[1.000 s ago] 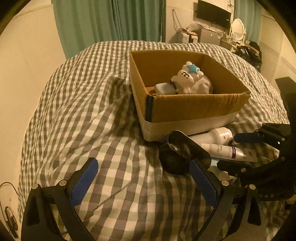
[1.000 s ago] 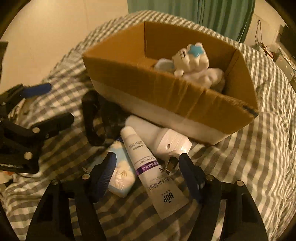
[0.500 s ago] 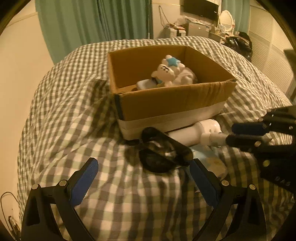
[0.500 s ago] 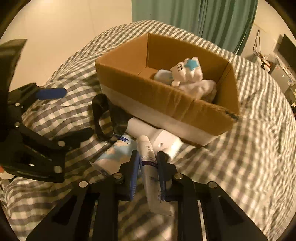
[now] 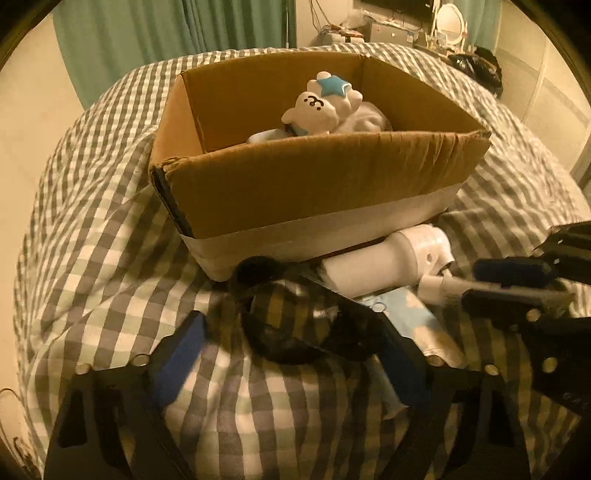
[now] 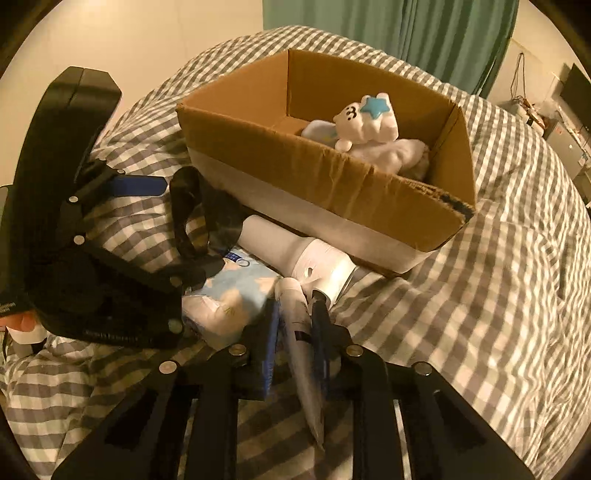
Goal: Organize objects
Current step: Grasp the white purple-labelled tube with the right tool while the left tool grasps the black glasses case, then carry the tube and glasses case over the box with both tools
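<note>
An open cardboard box (image 5: 325, 184) sits on the checked bed and holds a white plush bear (image 5: 317, 107) with a blue star, on white cloth. In front of the box lie black sunglasses (image 5: 295, 325), a white bottle (image 5: 388, 258) and a light-blue tissue pack (image 6: 236, 291). My right gripper (image 6: 295, 317) is shut on a white tube (image 6: 301, 343) and holds it off the bed; it also shows in the left wrist view (image 5: 513, 280). My left gripper (image 5: 291, 339) is open, with the sunglasses between its fingers.
The checked bedcover (image 5: 103, 258) spreads around the box. Green curtains (image 5: 177, 29) hang behind the bed, a cream wall is at the left. A TV and cluttered desk (image 5: 399, 22) stand at the far right.
My right gripper has closed on the white tube and lifted it. My left gripper has moved forward and its fingers now straddle the sunglasses, closer together than before.
</note>
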`<move>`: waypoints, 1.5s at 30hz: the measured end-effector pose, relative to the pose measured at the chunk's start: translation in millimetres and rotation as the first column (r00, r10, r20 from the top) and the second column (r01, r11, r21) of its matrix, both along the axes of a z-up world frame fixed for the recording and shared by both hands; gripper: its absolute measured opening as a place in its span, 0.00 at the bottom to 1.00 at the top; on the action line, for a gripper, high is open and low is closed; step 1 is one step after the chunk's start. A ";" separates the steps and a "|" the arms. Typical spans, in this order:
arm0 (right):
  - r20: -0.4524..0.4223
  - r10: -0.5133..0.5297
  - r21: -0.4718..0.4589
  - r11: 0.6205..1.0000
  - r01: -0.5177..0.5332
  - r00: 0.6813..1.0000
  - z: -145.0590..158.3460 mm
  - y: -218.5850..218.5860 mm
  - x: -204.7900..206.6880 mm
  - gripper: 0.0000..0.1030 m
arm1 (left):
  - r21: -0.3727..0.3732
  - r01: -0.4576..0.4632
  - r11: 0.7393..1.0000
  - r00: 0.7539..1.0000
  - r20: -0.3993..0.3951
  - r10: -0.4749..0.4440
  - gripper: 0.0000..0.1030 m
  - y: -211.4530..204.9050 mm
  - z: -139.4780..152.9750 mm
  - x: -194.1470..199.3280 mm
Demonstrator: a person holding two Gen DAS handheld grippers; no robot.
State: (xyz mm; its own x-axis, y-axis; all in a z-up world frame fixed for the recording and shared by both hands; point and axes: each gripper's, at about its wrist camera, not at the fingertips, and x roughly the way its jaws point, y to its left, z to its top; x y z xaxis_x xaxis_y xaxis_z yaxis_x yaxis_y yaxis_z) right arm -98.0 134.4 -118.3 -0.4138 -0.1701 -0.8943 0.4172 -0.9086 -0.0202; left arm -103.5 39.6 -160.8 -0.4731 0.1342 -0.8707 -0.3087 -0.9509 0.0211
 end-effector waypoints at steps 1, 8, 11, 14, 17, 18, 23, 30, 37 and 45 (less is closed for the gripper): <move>0.007 0.000 -0.003 1.000 0.000 1.000 -1.8 -0.4 -1.4 0.18 | 0.004 0.006 1.000 1.000 0.002 -0.006 0.77 0.2 -0.4 0.3; 0.049 0.007 0.032 0.999 -0.008 0.999 -19.8 -6.3 -5.2 0.20 | 0.021 0.032 0.999 0.999 -0.004 -0.032 0.68 2.2 -1.6 6.1; 0.032 -0.006 0.038 0.999 0.004 0.999 -16.3 -6.0 -1.3 0.20 | 0.027 0.037 0.999 0.999 -0.015 -0.037 0.56 0.0 1.6 10.9; 0.013 -0.009 0.048 0.999 0.008 1.000 -11.4 -6.8 5.2 0.19 | 0.036 0.039 0.999 0.999 -0.023 -0.038 0.53 -1.0 4.5 13.2; -0.010 -0.015 0.046 0.999 0.016 1.000 -3.8 -6.0 12.1 0.19 | 0.047 0.037 0.998 0.999 -0.029 -0.036 0.49 -3.8 8.4 16.3; -0.019 -0.020 0.043 0.999 0.021 1.000 -0.8 -4.5 13.1 0.19 | 0.051 0.037 0.998 0.999 -0.034 -0.035 0.47 -5.1 10.8 18.0; -0.063 -0.042 0.028 0.999 0.044 0.997 16.8 0.4 19.3 0.19 | 0.073 0.033 0.997 0.998 -0.050 -0.030 0.34 -9.9 20.8 28.8; -0.119 -0.048 0.019 0.999 0.051 0.992 38.8 -5.8 34.6 0.19 | 0.077 0.032 0.997 0.992 -0.125 -0.022 0.29 -16.9 44.0 45.0; -0.178 -0.045 0.017 0.999 0.048 0.983 61.9 -13.2 47.6 0.19 | 0.090 0.035 0.995 0.983 -0.183 -0.018 0.27 -19.9 68.2 59.6; -0.238 -0.039 0.017 0.999 0.044 0.971 87.5 -18.7 60.7 0.19 | 0.106 0.045 0.993 0.974 -0.227 -0.020 0.25 -20.6 91.0 68.6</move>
State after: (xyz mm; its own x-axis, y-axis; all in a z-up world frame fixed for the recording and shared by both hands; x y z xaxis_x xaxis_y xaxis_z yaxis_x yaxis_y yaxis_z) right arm -37.3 115.8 -30.9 -0.6209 -0.1293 -0.7732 0.3599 -0.9232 -0.1347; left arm -35.0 19.0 -69.8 -0.6488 0.2411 -0.7217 -0.3386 -0.9409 -0.0100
